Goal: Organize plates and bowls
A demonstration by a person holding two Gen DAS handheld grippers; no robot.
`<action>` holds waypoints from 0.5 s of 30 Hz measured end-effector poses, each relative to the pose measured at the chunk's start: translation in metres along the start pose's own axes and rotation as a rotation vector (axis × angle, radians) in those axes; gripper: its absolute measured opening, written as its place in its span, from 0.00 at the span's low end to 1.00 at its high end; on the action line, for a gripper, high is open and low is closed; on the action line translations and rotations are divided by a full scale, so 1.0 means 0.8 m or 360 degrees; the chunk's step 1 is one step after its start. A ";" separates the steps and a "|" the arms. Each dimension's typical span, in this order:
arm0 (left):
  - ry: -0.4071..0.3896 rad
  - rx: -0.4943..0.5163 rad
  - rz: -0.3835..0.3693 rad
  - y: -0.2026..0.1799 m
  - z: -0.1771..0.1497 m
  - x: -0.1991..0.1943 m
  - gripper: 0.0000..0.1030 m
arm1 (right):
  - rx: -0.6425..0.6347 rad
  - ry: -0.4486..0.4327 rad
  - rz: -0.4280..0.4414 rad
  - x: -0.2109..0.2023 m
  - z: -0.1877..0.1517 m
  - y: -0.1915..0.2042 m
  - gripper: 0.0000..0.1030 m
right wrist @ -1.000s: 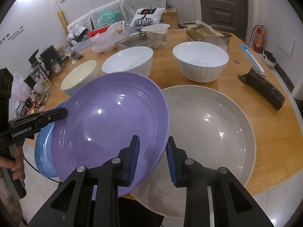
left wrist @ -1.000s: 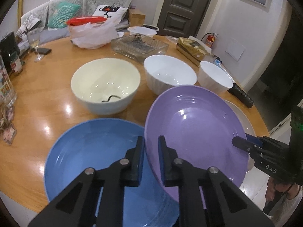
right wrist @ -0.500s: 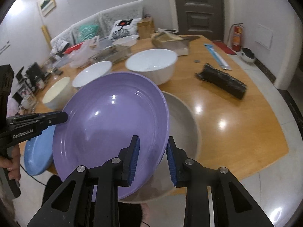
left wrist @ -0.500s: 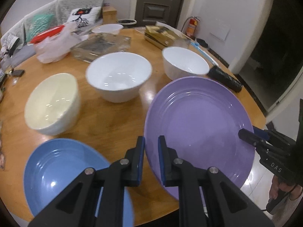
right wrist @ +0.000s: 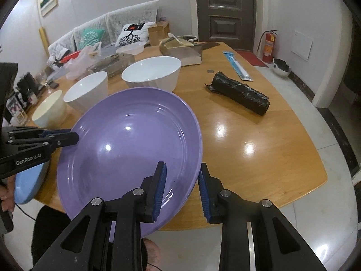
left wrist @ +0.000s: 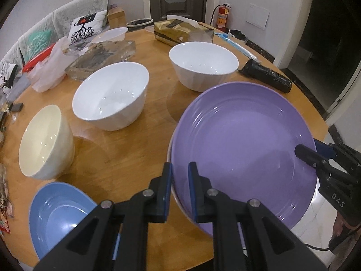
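1. Purple plate (left wrist: pixel 243 149) is up off the table (left wrist: pixel 140 158), both tongs clamped on it: left tongs (left wrist: pixel 180 189) on the near rim, right tongs (right wrist: pixel 181 188) on the opposite edge.
2. Looks like you're mid-carry, stacking plates.
3. Pale rim peeks out underneath, so lower it level, then release. Blue plate (left wrist: pixel 56 216) goes next, I'd guess.

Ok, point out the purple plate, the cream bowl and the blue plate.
purple plate (left wrist: pixel 243 149): left wrist view, centre of its well.
cream bowl (left wrist: pixel 42 142): left wrist view, inner wall.
blue plate (left wrist: pixel 61 216): left wrist view, inner surface.
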State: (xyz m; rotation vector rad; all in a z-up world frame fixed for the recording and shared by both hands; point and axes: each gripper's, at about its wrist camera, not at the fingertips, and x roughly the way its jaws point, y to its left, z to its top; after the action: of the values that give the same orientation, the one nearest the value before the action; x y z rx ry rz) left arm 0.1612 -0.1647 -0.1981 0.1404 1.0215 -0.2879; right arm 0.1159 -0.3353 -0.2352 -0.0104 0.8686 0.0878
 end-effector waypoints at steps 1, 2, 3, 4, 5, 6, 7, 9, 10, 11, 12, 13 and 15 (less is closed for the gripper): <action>0.0003 0.0006 0.0008 -0.001 0.000 0.001 0.11 | -0.0005 0.0009 -0.0001 0.002 -0.001 0.000 0.22; 0.0006 0.0010 0.0014 -0.001 0.000 0.001 0.11 | -0.0011 0.0019 -0.0004 0.003 -0.001 0.001 0.22; 0.0007 0.0016 0.0022 -0.001 0.000 0.002 0.12 | -0.0017 0.0028 -0.0007 0.004 -0.002 0.001 0.22; 0.0007 0.0024 0.0030 -0.002 0.001 0.003 0.12 | -0.0022 0.0032 -0.0010 0.006 -0.003 0.002 0.22; 0.0007 0.0029 0.0035 -0.003 0.001 0.003 0.12 | -0.0029 0.0038 -0.0016 0.007 -0.004 0.003 0.22; 0.0007 0.0033 0.0038 -0.003 0.001 0.004 0.12 | -0.0032 0.0042 -0.0020 0.008 -0.004 0.003 0.22; 0.0010 0.0037 0.0041 -0.003 0.002 0.005 0.12 | -0.0035 0.0049 -0.0025 0.009 -0.005 0.003 0.22; 0.0017 0.0046 0.0048 -0.003 0.002 0.008 0.12 | -0.0038 0.0063 -0.0029 0.011 -0.006 0.003 0.22; 0.0020 0.0053 0.0053 -0.004 0.002 0.010 0.12 | -0.0038 0.0066 -0.0028 0.013 -0.006 0.004 0.22; 0.0023 0.0060 0.0057 -0.004 0.002 0.011 0.12 | -0.0042 0.0065 -0.0030 0.013 -0.007 0.004 0.23; 0.0027 0.0067 0.0059 -0.004 0.002 0.012 0.12 | -0.0047 0.0067 -0.0035 0.013 -0.007 0.005 0.23; 0.0029 0.0071 0.0062 -0.005 0.002 0.013 0.11 | -0.0050 0.0067 -0.0039 0.014 -0.007 0.006 0.23; 0.0028 0.0077 0.0069 -0.006 0.002 0.014 0.12 | -0.0059 0.0070 -0.0044 0.014 -0.006 0.007 0.25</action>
State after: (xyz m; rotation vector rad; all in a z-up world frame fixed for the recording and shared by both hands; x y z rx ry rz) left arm 0.1665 -0.1712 -0.2071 0.2087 1.0280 -0.2720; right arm 0.1189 -0.3289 -0.2469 -0.0593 0.9106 0.0779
